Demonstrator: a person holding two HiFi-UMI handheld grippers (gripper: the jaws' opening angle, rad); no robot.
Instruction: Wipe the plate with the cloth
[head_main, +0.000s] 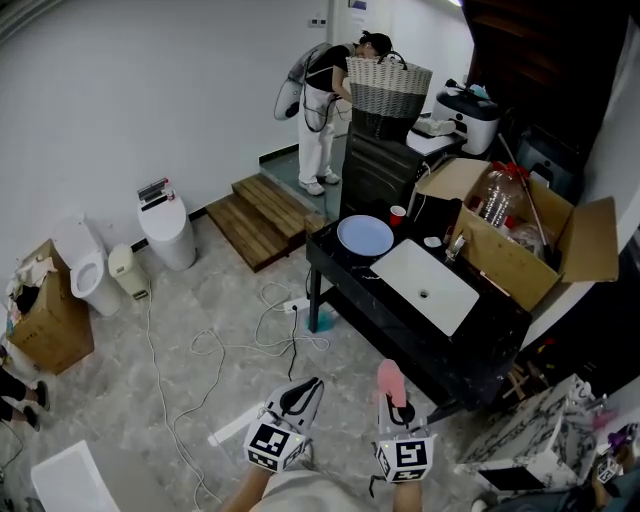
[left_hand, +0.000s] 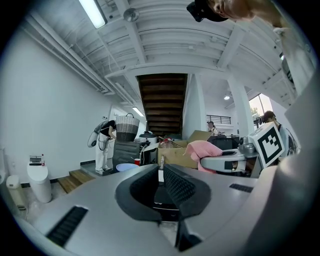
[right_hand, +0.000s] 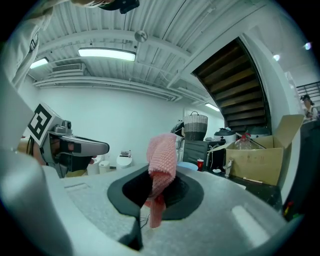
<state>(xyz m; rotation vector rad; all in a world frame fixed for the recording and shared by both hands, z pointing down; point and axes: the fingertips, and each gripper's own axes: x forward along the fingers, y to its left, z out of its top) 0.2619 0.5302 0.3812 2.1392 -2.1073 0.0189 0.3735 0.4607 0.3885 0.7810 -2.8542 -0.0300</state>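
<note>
Two grippers are carried side by side low in the head view, above the floor and well apart from the black table (head_main: 352, 272), so the wiping is judged not yet begun and an approach is thought to be the step in hand. The cloth (head_main: 390, 378), pink and knobbly, is pinched by the right gripper (head_main: 398, 403). Its jaws are pressed onto a fold of the fabric, which stands up above the fingertips, while a shorter end hangs below them in the right gripper view. Held this way, a loose pad of fabric is kept forward of the jaws, presumably so that it can be pressed flat on the dish without the jaws touching it. The left gripper (head_main: 308, 390) is drawn together to a narrow slit, and nothing is seen between its jaws in the left gripper view. It is probably kept free to steady the dish. The plate (head_main: 365, 236), pale blue and round, lies flat near the far end of the table, just beside a white sink (head_main: 425, 286) and near a small red cup (head_main: 398, 214). An open cardboard box (head_main: 520, 235) is set behind the sink. Since the plate lies unsecured on a smooth top, some sliding under the cloth could be expected.
</note>
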